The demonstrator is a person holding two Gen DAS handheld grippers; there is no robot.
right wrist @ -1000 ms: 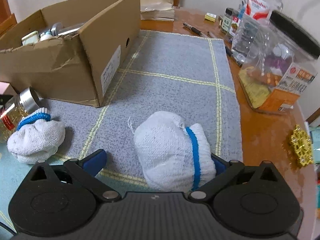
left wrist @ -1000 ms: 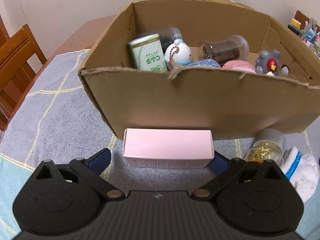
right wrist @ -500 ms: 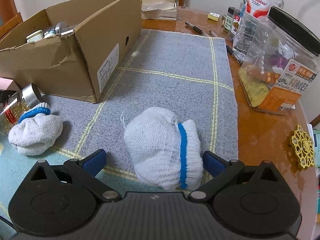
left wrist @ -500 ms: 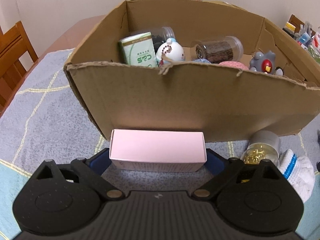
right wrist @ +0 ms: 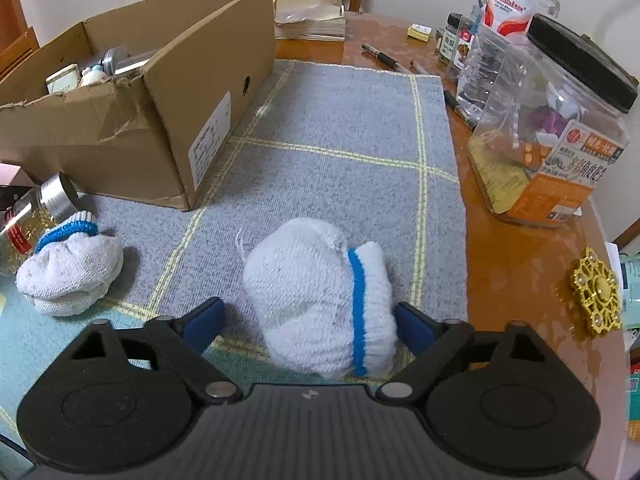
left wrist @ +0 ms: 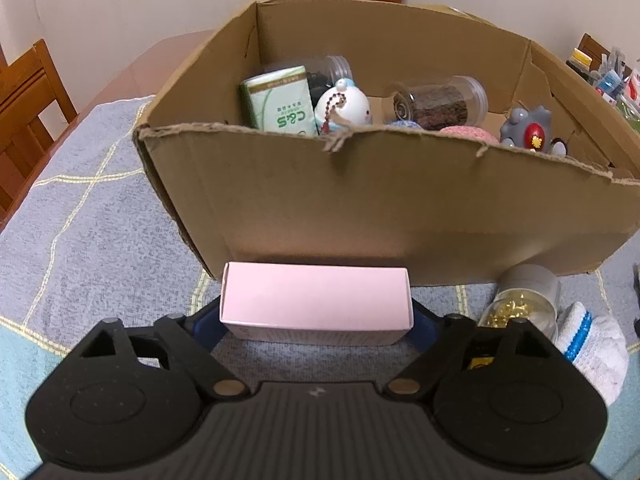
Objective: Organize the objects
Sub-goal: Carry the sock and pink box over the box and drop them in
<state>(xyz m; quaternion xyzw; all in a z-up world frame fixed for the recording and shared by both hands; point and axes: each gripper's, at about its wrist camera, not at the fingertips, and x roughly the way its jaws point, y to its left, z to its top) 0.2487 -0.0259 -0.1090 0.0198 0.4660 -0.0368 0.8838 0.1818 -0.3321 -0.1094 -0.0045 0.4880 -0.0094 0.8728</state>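
My left gripper (left wrist: pixel 316 322) is shut on a pink box (left wrist: pixel 316 300) and holds it just above the cloth, in front of the cardboard box (left wrist: pixel 380 204). The cardboard box holds a green carton (left wrist: pixel 280 104), a white toy (left wrist: pixel 342 106), a clear jar (left wrist: pixel 438 102) and a grey toy (left wrist: pixel 528 128). My right gripper (right wrist: pixel 308 320) is open around a white rolled sock with a blue band (right wrist: pixel 320 296) lying on the cloth. Its right finger (right wrist: pixel 414 326) touches the sock; the left finger stands apart.
A second rolled sock (right wrist: pixel 68 268) and a jar of gold pieces (right wrist: pixel 36 212) lie by the box's front corner. On the wooden table to the right stand a large plastic jar (right wrist: pixel 556 128), a water bottle (right wrist: pixel 504 28), pens (right wrist: pixel 384 58) and a gold ornament (right wrist: pixel 598 292).
My left gripper closed on the pink box and lifted it toward the cardboard box. My right gripper opened and drew back from the sock, which settled on the cloth.
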